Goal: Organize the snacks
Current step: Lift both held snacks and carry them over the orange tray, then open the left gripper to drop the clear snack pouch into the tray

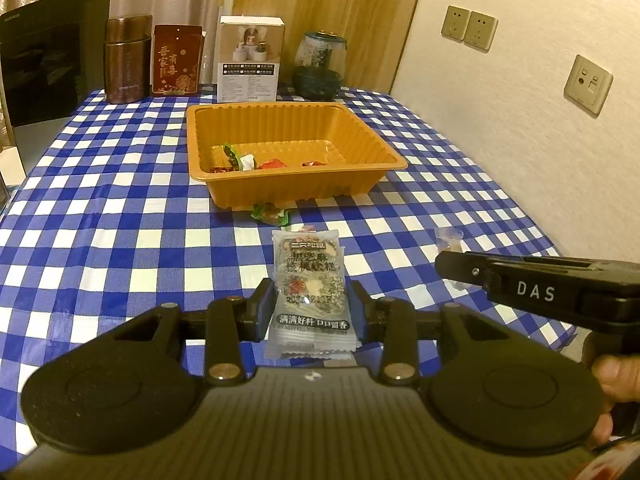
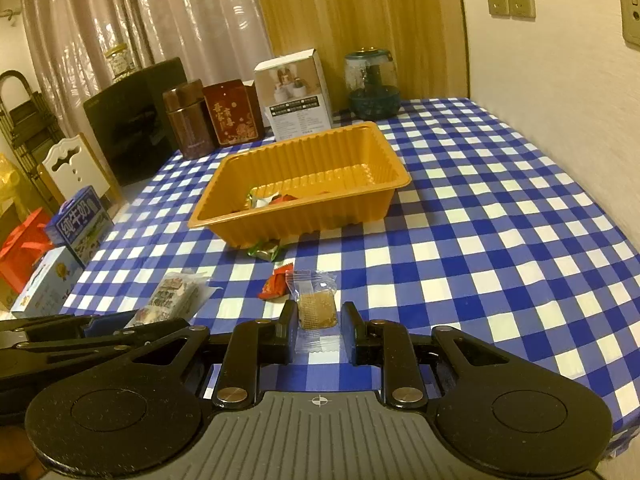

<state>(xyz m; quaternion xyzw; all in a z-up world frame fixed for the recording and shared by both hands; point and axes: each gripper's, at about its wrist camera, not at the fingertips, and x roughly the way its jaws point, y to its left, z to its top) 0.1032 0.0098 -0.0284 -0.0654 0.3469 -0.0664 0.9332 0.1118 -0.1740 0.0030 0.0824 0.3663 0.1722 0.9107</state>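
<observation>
A grey sesame-cake packet lies lengthwise between the blue pads of my left gripper, which is shut on its lower half. The same packet shows at the left of the right wrist view. My right gripper is shut on a clear packet with a tan square cake, low over the checked cloth. Its black tip reaches in from the right in the left wrist view. Beyond both stands the orange tray holding several wrapped sweets. A green-wrapped sweet lies against its near wall, and a red one beside the clear packet.
Along the table's far edge stand a brown tin, a red box, a white box and a glass jar. A wall with sockets runs along the right. Milk cartons sit beyond the left edge.
</observation>
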